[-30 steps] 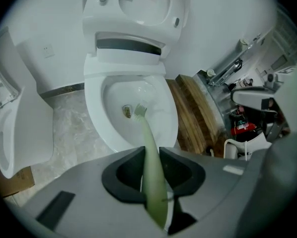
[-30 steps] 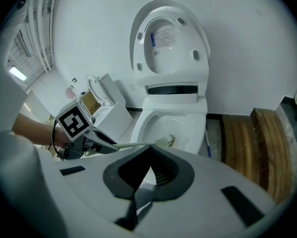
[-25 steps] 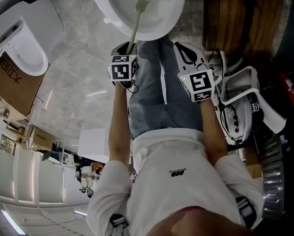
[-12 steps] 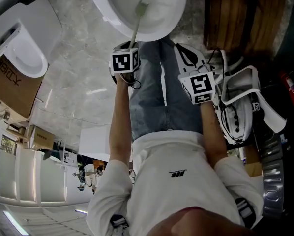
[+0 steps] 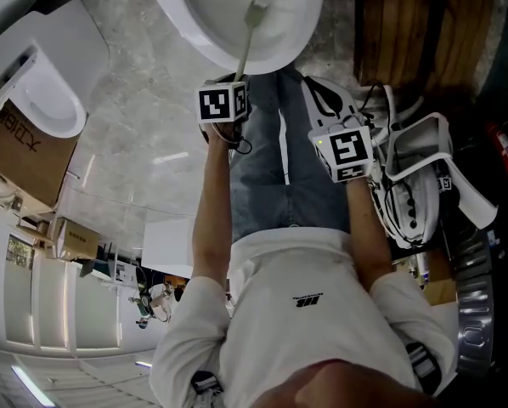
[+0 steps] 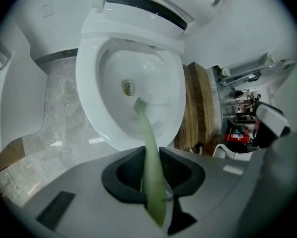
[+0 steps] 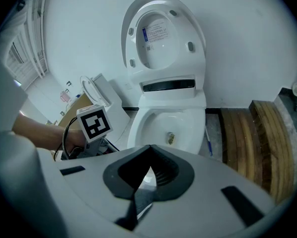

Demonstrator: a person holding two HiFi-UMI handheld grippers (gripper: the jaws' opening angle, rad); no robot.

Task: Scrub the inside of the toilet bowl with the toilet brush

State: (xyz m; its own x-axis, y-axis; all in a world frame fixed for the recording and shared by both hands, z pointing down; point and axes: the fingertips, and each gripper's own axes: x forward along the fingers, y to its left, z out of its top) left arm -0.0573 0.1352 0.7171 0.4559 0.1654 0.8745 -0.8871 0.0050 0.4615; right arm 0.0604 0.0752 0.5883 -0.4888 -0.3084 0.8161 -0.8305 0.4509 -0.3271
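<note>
Clamping slim green toilet brush (image 6: 147, 135), left tool (image 6: 152, 151) (bristles (image 6: 140, 103) in glossy bowl (image 6: 113, 71)).

Grey veined marble floor (image 5: 143, 134) spreads at the left. Dark wooden planks (image 5: 407, 32) lie at the right, with a blue pen (image 7: 207, 142) on the floor just beside them. A cardboard box (image 5: 20, 155) touches a white ceramic fixture (image 5: 46, 100).

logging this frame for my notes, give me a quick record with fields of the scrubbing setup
left gripper: shut on the handle of the toilet brush
brush head: inside the toilet bowl, near the drain opening
right gripper: shut, holds nothing, apart from the bowl
lid: raised upright
</note>
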